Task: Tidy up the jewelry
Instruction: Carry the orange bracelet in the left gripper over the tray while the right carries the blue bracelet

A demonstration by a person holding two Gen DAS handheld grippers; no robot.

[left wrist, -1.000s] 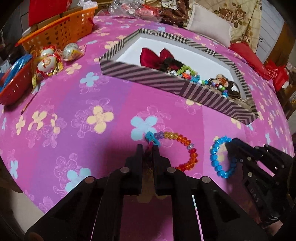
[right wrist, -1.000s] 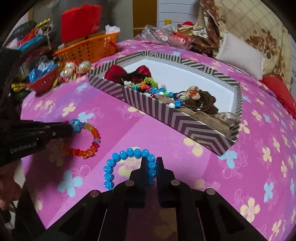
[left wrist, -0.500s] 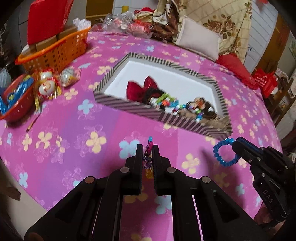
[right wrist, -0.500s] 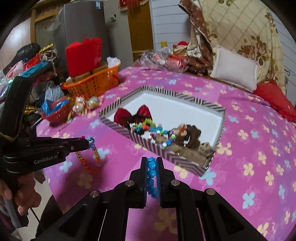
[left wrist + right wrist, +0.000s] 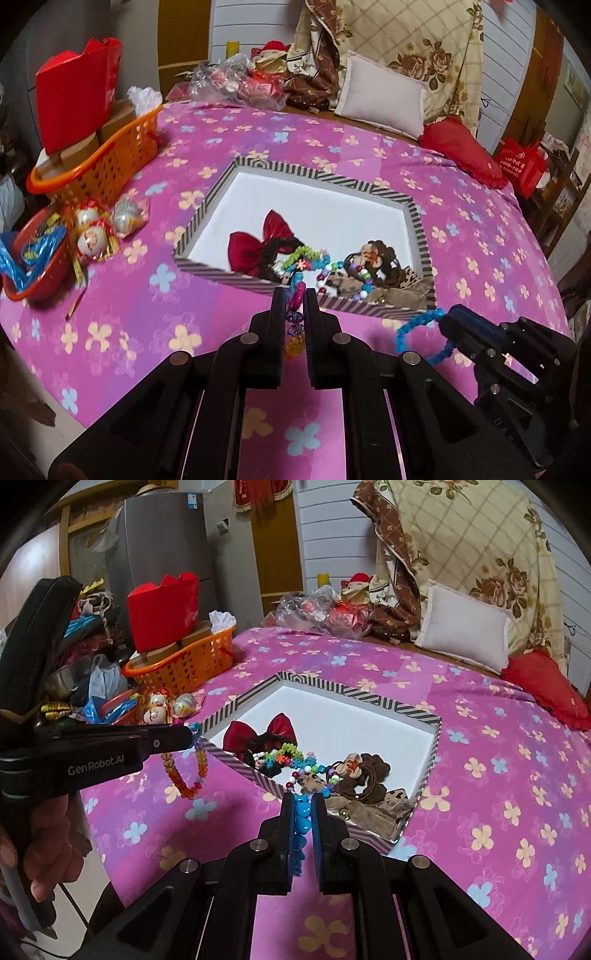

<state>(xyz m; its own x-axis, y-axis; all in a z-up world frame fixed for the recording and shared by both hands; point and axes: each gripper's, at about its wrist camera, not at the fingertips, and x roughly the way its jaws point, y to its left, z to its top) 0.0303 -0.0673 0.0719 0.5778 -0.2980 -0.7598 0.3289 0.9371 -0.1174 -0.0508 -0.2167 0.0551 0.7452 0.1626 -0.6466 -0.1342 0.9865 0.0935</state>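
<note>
Left gripper clamps one amber-and-purple beaded bracelet; right gripper pinches one blue beaded bracelet. Both hang above pink floral cloth, near one striped cardboard tray.

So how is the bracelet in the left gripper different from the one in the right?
The multicolored bracelet mixes orange, purple and clear beads; the blue bracelet is one solid color. The multicolored one hangs as an open loop beside the striped box; the blue one hangs in front of it. Both are beaded and pinched between closed fingers.
</note>
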